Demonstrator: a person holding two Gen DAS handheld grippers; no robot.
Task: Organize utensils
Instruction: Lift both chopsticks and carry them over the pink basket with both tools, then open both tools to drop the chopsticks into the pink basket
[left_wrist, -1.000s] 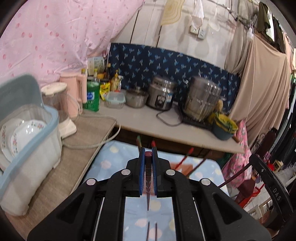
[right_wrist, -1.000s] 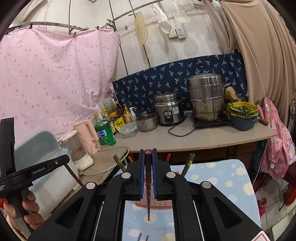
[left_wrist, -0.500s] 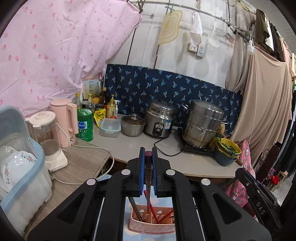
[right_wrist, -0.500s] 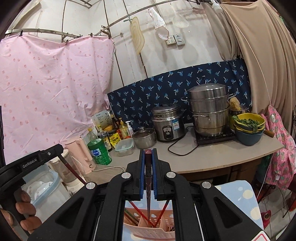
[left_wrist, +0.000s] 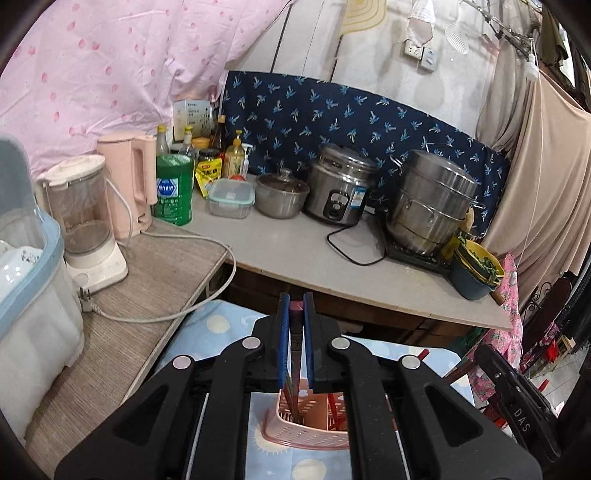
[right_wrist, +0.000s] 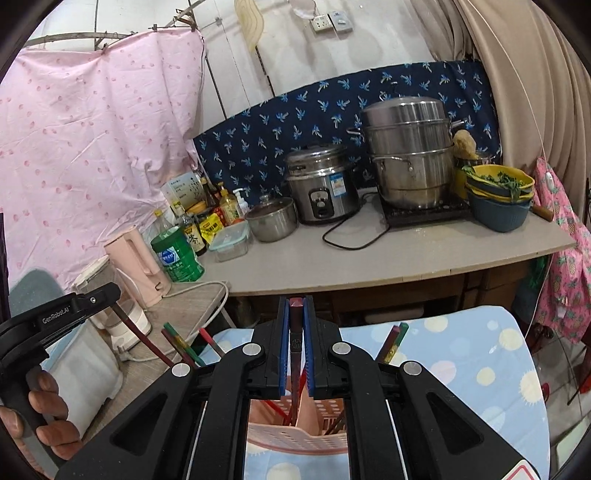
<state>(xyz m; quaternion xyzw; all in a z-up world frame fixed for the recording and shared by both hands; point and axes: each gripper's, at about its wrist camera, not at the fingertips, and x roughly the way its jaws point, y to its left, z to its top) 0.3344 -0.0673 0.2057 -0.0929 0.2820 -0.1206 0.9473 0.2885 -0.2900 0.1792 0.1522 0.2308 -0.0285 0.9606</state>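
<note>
Now both clamped: left gripper (left_wrist: 295, 332) on dark chopstick (left_wrist: 295, 363), right gripper (right_wrist: 296, 332) on another chopstick (right_wrist: 295, 354), tips angled into pink basket (right_wrist: 295, 439), apparently for drop-in.

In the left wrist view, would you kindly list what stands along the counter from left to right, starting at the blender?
Blender → pink kettle → green canister → clear lidded box → small lidded pot → rice cooker → steel steamer pot → stacked bowls with greens.

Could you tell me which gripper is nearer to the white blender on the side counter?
Left. The left gripper is on the blender's side of the pink basket; the right gripper is over the basket, farther off.
</note>
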